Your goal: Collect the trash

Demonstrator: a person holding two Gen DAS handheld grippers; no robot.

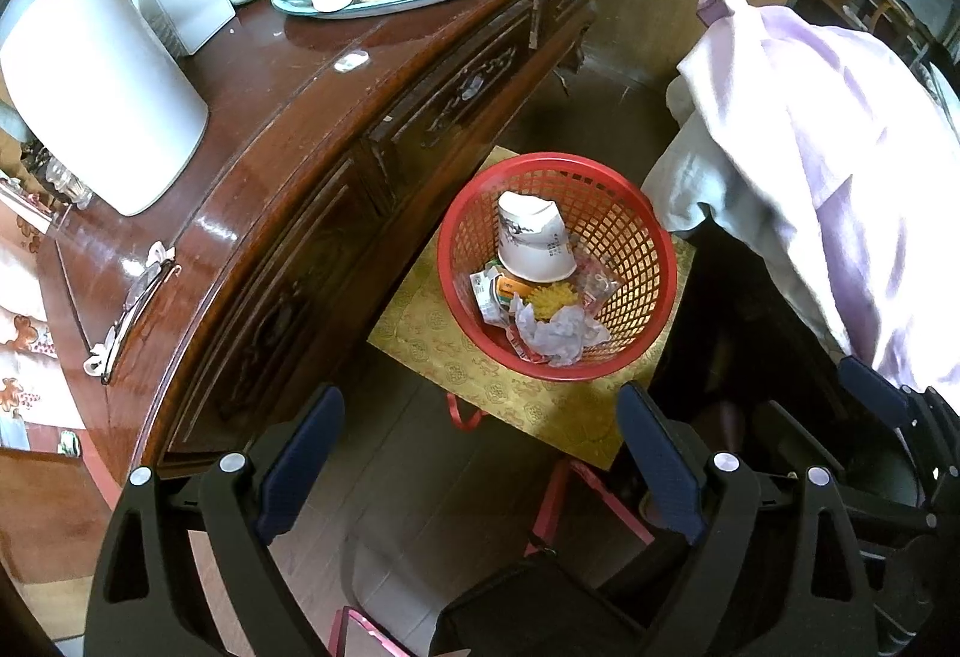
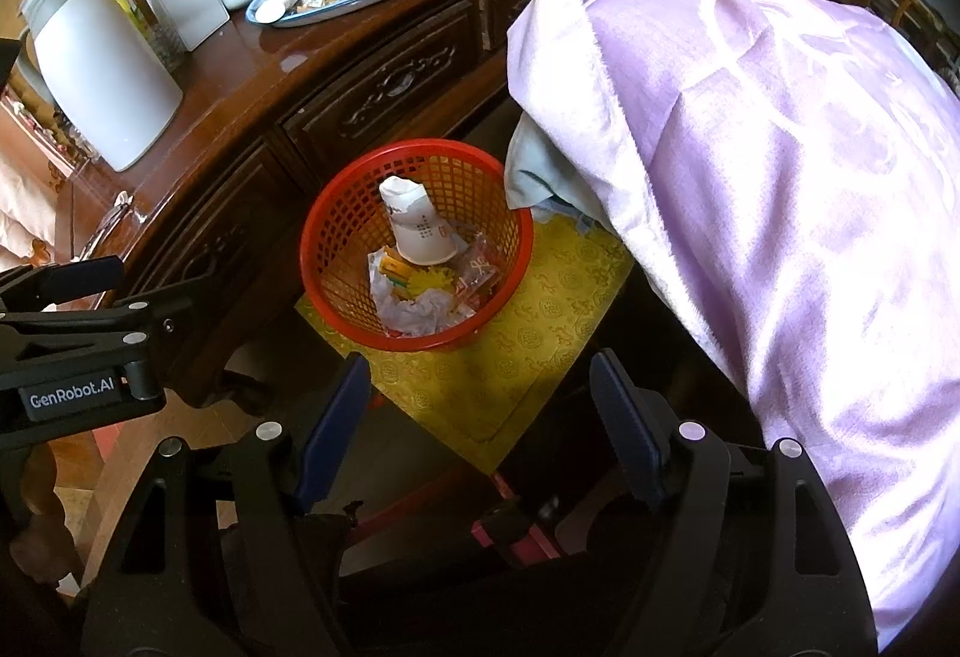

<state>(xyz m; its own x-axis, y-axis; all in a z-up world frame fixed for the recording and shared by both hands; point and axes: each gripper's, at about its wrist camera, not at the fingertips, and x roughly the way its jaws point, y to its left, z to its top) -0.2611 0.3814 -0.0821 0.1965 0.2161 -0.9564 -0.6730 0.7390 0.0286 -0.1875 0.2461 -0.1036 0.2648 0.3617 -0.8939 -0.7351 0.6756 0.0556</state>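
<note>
1. Your left gripper [image 1: 480,465] and right gripper [image 2: 480,417]: jaws apart, nothing between them.
2. The red basket [image 1: 624,177] sits on the yellow cushion [image 1: 420,339], holding a paper cup [image 1: 534,243] and wrappers [image 1: 558,333].

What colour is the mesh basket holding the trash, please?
The basket is red, clearest in the left wrist view.

Red mesh basket [image 1: 630,237] on yellow cushion, holding upturned paper cup [image 1: 531,240] and crumpled wrappers [image 1: 555,330].
</note>
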